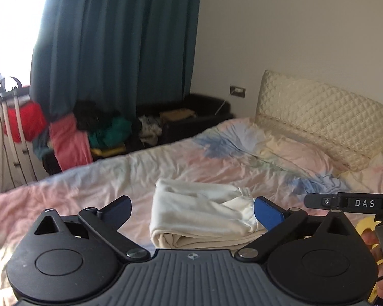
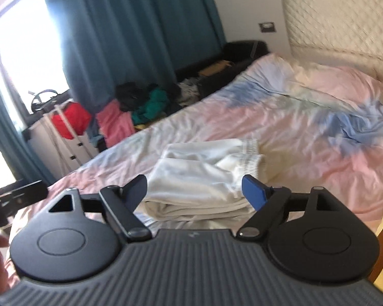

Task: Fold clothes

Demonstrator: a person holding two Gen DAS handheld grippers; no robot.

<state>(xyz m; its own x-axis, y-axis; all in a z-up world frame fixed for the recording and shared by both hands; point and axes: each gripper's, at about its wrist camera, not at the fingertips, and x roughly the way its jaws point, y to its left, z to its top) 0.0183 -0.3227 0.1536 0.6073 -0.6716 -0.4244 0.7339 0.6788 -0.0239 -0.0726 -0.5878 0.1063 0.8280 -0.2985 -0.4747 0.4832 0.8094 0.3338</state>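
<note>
The wide pastel pink-and-blue rumpled bedsheet [image 1: 89,178] runs open from 9 to 3 o'clock, bounded by the cream quilted headboard [image 1: 319,117] at 2. Centred at 12 lies the folded cream fabric garment [image 1: 199,216], layered, elastic hem rightward. Left gripper [image 1: 192,210] and right gripper [image 2: 195,191] both hover spread, gripping nothing.

Ahead of the claw spreads a bed [image 1: 166,163] in rumpled pastel pink-and-blue sheets, its cream quilted headboard [image 1: 319,112] far to the right against a white wall [image 1: 280,25]. Beyond the bed, teal curtains [image 1: 120,38] hang beside a glaring bright window [image 1: 12,25] up left; heaped coloured clothes [image 1: 94,130] sit beneath them
</note>
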